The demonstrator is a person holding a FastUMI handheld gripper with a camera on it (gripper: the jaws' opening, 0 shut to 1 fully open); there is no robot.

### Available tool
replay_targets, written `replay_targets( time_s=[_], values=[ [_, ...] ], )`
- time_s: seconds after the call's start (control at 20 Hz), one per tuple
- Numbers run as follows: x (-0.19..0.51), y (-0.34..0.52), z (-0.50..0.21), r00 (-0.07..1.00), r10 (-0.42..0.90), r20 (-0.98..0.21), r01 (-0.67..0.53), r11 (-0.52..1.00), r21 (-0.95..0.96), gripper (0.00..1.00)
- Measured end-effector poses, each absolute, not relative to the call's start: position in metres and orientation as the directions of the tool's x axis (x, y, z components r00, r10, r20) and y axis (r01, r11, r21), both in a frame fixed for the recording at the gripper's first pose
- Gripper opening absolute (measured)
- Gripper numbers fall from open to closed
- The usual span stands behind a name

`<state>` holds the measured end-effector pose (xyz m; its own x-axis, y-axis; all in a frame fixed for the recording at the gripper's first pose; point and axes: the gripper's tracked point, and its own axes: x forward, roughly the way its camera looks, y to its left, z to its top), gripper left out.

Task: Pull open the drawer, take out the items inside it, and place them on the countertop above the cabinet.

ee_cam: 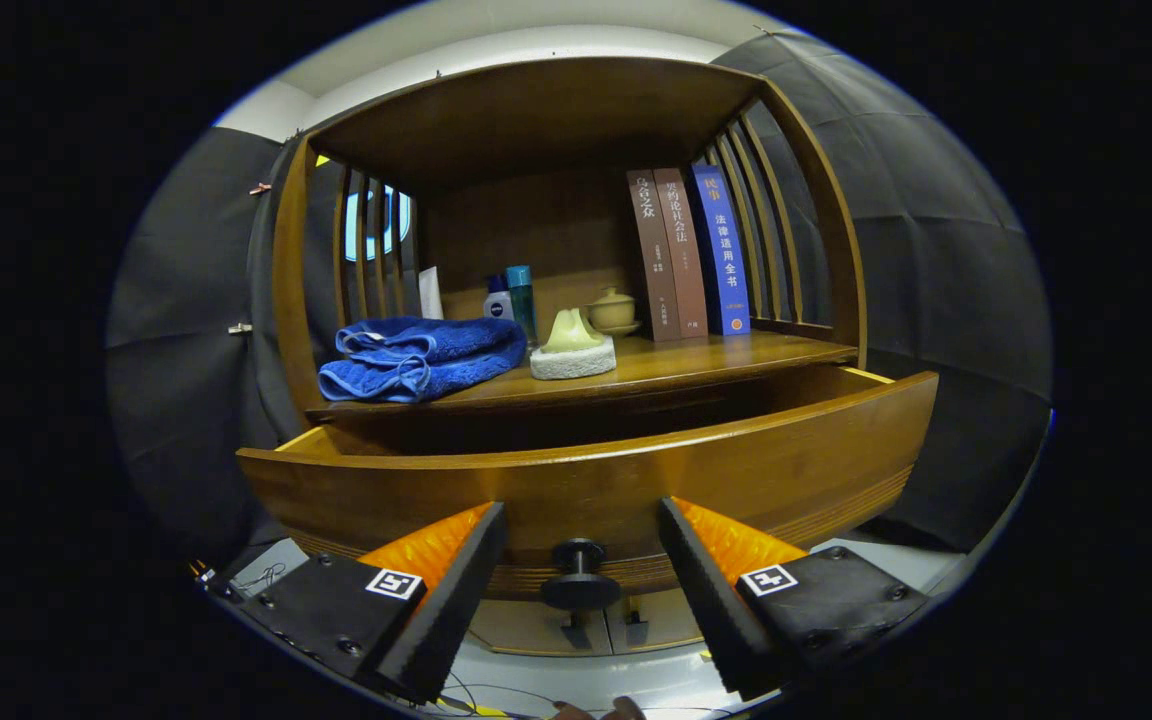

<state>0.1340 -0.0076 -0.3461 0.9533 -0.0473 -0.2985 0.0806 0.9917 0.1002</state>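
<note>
Wood drawer is pulled out from under the bench, front face just ahead of the gripper. Fingers are spread wide, gripping nothing; the black knob sits between them, apart from both pads.

Drawer interior is hidden from this angle, the front panel blocks it. Can't tell what's in there or how much.

On the bench: blue towel at the left front edge, sponge mid front, bottles and a small lidded cup behind it, books upright at the right rear.

Handling, my read: drawer is stiff solid wood, probably slides with some friction. Knob is small, round and likely slick, so the pads should close square on its neck, not its cap. Looks open enough that the next move is likely lifting up and over the front panel to see inside. Free room on the bench is mainly right front, ahead of the books.
</note>
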Motion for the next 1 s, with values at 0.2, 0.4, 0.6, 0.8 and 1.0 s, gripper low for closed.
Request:
replay_targets(
  time_s=[0.2,0.4,0.6,0.8,1.0],
  values=[
    [0.164,-0.009,-0.351,0.953,-0.049,-0.298,0.083,0.991,0.103,1.00],
    [0.188,-0.009,-0.355,0.951,-0.053,-0.304,0.088,0.991,0.101,0.99],
    [0.204,-0.009,-0.358,0.950,-0.057,-0.306,0.091,0.991,0.097,1.00],
    [0.205,-0.009,-0.354,0.952,-0.067,-0.299,0.100,0.990,0.096,0.99],
    [0.204,-0.009,-0.354,0.952,-0.068,-0.299,0.101,0.990,0.096,0.99]
  ],
)
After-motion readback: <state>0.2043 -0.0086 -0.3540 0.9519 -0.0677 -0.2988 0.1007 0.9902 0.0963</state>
